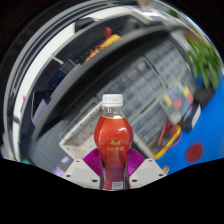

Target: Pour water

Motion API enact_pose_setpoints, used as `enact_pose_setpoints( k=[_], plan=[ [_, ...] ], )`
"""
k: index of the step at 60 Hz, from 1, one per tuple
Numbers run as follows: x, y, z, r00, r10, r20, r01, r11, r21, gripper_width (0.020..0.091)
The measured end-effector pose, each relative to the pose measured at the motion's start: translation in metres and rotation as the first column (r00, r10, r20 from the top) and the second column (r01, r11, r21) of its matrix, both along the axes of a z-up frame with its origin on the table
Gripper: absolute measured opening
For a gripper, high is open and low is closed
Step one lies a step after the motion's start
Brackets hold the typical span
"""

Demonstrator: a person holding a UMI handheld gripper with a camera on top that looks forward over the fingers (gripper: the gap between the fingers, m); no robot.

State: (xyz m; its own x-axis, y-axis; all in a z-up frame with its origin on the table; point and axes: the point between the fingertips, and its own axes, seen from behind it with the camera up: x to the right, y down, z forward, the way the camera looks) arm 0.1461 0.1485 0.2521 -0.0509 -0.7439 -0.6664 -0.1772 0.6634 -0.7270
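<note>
Purple pads (97,160) flank my bottle (113,148), and my tongs (113,172) sit clamped on it, one finger at eight o'clock of the label, the other at four o'clock, both pressing the lower body. That bottle stands upright dead between them, red liquid filling it nearly to the shoulder, a white cap (112,101) at its twelve o'clock, a red label with gold print across the middle. It's held up off whatever lies below; I cannot tell how high. Past the bottle, at ten o'clock, a grey tabletop (80,140) tilts away. At two o'clock, a wire rack (150,85) with a grid of thin bars leans across. Further out at three o'clock, a blue surface (200,130) carries a red dot and some bright clutter, too small to name. Green foliage (205,60) shows at one o'clock. Up at eleven o'clock, a dark curved ledge (90,60) has something orange on it.
</note>
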Motion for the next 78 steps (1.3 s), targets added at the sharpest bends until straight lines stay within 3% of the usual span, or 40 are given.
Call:
enact_pose_setpoints(
  k=[10,17,26,41,46,52,53,55,58,64,66,68,69,72,78],
  plan=[
    [0.003,-0.081,-0.008,0.999,-0.045,0.008,0.043,0.888,-0.459,0.0288],
    [0.002,-0.133,-0.035,0.995,-0.097,-0.011,0.069,0.782,-0.619,0.0290],
    [-0.002,-0.178,-0.092,0.990,-0.123,-0.071,0.042,0.731,-0.681,0.0288],
    [0.000,-0.199,-0.162,0.987,-0.101,-0.122,-0.005,0.747,-0.665,0.0294],
    [0.000,-0.200,-0.157,0.993,-0.101,-0.061,0.039,0.763,-0.645,0.0304],
    [-0.002,-0.199,-0.158,0.995,-0.091,-0.050,0.038,0.764,-0.644,0.0304],
    [-0.003,-0.199,-0.158,0.994,-0.092,-0.051,0.037,0.764,-0.644,0.0354],
    [-0.003,-0.198,-0.158,0.994,-0.094,-0.059,0.034,0.763,-0.645,0.0336],
    [-0.002,-0.199,-0.158,0.992,-0.098,-0.073,0.028,0.763,-0.646,0.0397],
    [-0.002,-0.200,-0.159,0.988,-0.118,-0.097,0.029,0.765,-0.643,0.0456],
    [-0.003,-0.199,-0.161,0.987,-0.119,-0.108,0.024,0.772,-0.636,0.0566],
    [-0.005,-0.199,-0.166,0.985,-0.121,-0.124,0.016,0.775,-0.632,0.0606],
    [-0.006,-0.199,-0.168,0.984,-0.122,-0.133,0.011,0.778,-0.629,0.0689],
    [-0.012,-0.198,-0.174,0.979,-0.126,-0.158,0.001,0.783,-0.622,0.0799],
    [-0.030,-0.200,-0.178,0.973,-0.146,-0.181,0.003,0.786,-0.619,0.0796]
  ],
)
